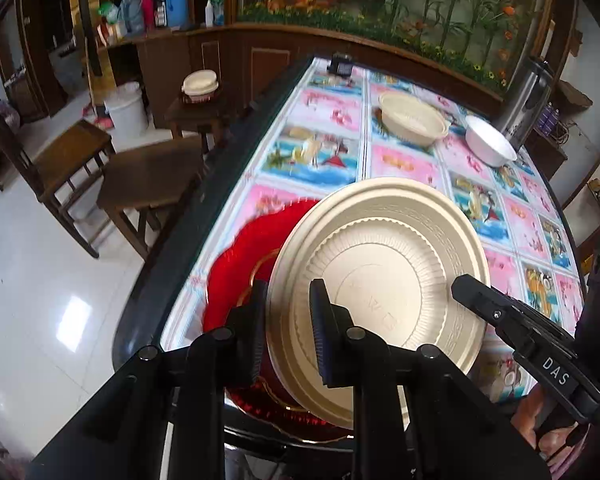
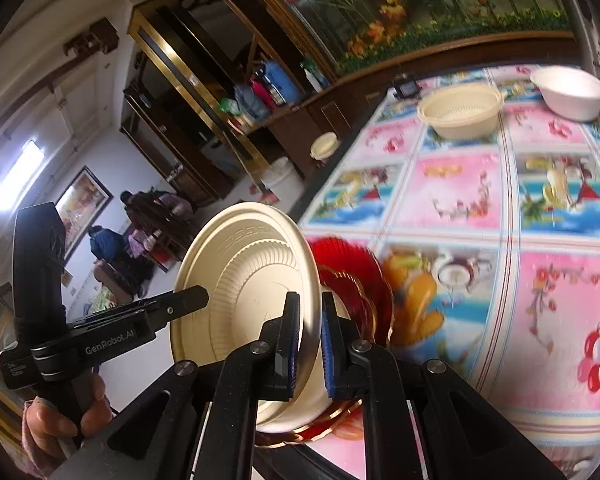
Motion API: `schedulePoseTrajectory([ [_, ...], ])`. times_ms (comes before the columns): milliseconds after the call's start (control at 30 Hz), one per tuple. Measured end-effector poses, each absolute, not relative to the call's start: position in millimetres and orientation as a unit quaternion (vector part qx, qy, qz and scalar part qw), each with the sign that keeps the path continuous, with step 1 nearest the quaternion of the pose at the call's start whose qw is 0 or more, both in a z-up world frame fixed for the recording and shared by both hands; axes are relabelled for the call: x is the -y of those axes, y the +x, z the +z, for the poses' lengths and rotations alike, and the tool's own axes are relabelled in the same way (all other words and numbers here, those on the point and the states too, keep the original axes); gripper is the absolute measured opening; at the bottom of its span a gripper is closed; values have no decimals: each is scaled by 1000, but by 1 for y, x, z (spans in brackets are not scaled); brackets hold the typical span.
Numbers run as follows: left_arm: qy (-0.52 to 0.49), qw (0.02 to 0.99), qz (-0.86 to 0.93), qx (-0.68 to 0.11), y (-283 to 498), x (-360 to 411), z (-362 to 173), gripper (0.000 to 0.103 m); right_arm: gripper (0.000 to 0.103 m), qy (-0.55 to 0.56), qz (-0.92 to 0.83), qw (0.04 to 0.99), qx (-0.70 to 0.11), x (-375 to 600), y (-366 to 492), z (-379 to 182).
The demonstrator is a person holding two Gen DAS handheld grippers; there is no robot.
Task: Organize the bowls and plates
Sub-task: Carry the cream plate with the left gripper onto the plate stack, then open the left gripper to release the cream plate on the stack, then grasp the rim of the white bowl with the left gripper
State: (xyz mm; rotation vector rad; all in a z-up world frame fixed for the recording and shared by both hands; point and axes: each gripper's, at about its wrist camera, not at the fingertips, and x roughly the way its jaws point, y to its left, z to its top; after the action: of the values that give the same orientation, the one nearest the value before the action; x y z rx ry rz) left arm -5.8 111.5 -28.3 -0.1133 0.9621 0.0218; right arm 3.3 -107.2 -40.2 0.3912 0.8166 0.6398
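A cream plastic plate (image 1: 380, 272) is held tilted above a red scalloped plate (image 1: 236, 264) at the table's near edge. My left gripper (image 1: 288, 328) is shut on the cream plate's rim at its left side. My right gripper (image 2: 310, 344) is shut on the same plate's (image 2: 244, 292) rim at the opposite side, and it also shows in the left wrist view (image 1: 472, 288). The red plate (image 2: 352, 276) lies flat beneath, partly hidden. A cream colander bowl (image 1: 414, 118) and a white bowl (image 1: 490, 140) stand at the far end of the table.
The table (image 1: 324, 148) has a colourful picture cloth and a dark rim. A dark thermos (image 1: 528, 100) stands at the far right. Wooden chairs (image 1: 148, 184), a white bucket (image 1: 126, 110) and a small stand with a lidded bowl (image 1: 200, 84) are left of the table.
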Motion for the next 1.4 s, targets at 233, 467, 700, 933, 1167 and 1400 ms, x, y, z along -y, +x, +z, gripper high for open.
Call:
schedulePoseTrajectory([
  [233,-65,881,10,-468,-14,-117,-37,18,9,176,301,848,-399,104,-1,-51],
  [467,-54,884,32,-462,-18,-121,-40,19,10,158,299,850,-405,96,-1,-57],
  [700,-8,923,75,-378,-32,-126,0,68,46,156,277,888,-333,128,3,-31],
  [933,-1,927,42,-373,-16,-100,19,74,54,155,134,933,-295,213,47,-39],
  [1167,-3,920,-11,-392,22,-30,44,74,54,241,54,917,-312,318,98,-62],
  [1400,4,911,-47,-409,93,66,61,73,55,290,-26,914,-284,409,120,-71],
])
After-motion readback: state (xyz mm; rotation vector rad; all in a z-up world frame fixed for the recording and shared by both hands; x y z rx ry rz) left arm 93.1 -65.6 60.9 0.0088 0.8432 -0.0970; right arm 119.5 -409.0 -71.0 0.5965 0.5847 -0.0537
